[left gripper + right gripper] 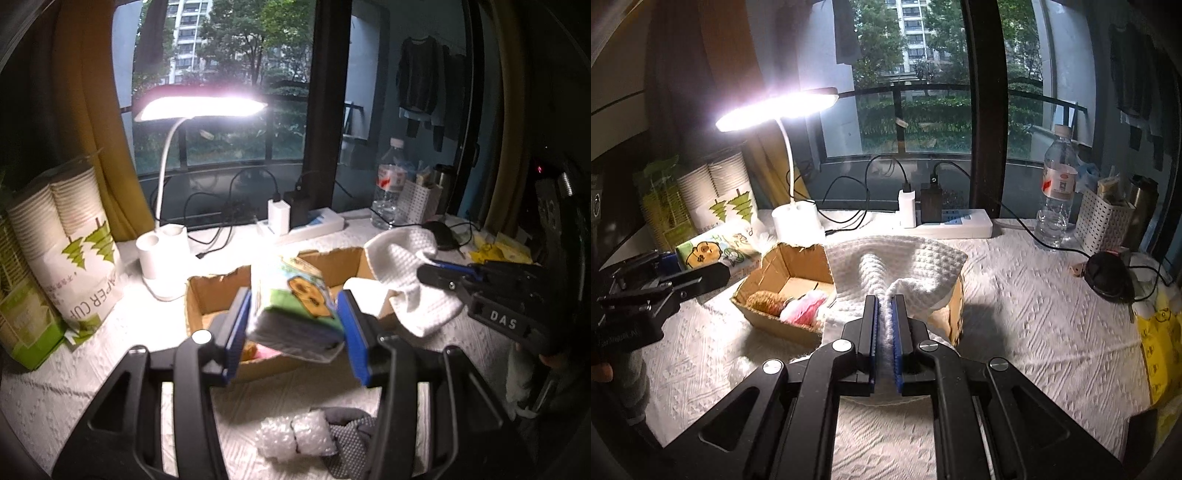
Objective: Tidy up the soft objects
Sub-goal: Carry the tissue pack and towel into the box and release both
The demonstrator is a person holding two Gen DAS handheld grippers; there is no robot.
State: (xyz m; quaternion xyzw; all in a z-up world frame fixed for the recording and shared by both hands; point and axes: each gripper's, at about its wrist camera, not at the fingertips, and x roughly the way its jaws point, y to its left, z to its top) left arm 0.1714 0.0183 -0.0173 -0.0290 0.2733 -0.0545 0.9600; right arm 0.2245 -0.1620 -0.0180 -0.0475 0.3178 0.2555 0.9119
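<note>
Blue-padded left gripper [293, 334] clamps a plastic-wrapped tissue pack w/ a yellow cartoon print [295, 306], held in the air above the open brown cardboard box [207, 295]; jaws stand fairly wide, pressed to the pack's two sides. Right gripper [884, 339], jaws narrow, pinches a fold of the white waffle-weave cloth [905, 269], which drapes over the box's right half and spills onto the white embossed table cover [1034, 314]. In the left wrist view the same cloth hangs from the other gripper at the box's right edge.

Inside the box, right wrist view: a tan fuzzy item [764, 301] next to a pink soft item [805, 310], both at the near left end.

On the cover just below the left gripper: a wad of clear bubble wrap [291, 435] touching a grey knit fabric piece [351, 443].

Behind the box: a lit white desk lamp w/ a gooseneck [166, 254], a white power strip w/ chargers plugged in [953, 221], a clear water bottle w/ red-white label [1058, 192], a white perforated basket [1104, 221]. Bagged stack of paper cups [74, 236] stands at far left, near the lamp base. Black round object w/ cable [1108, 273] lies at right; can't tell what it is.
</note>
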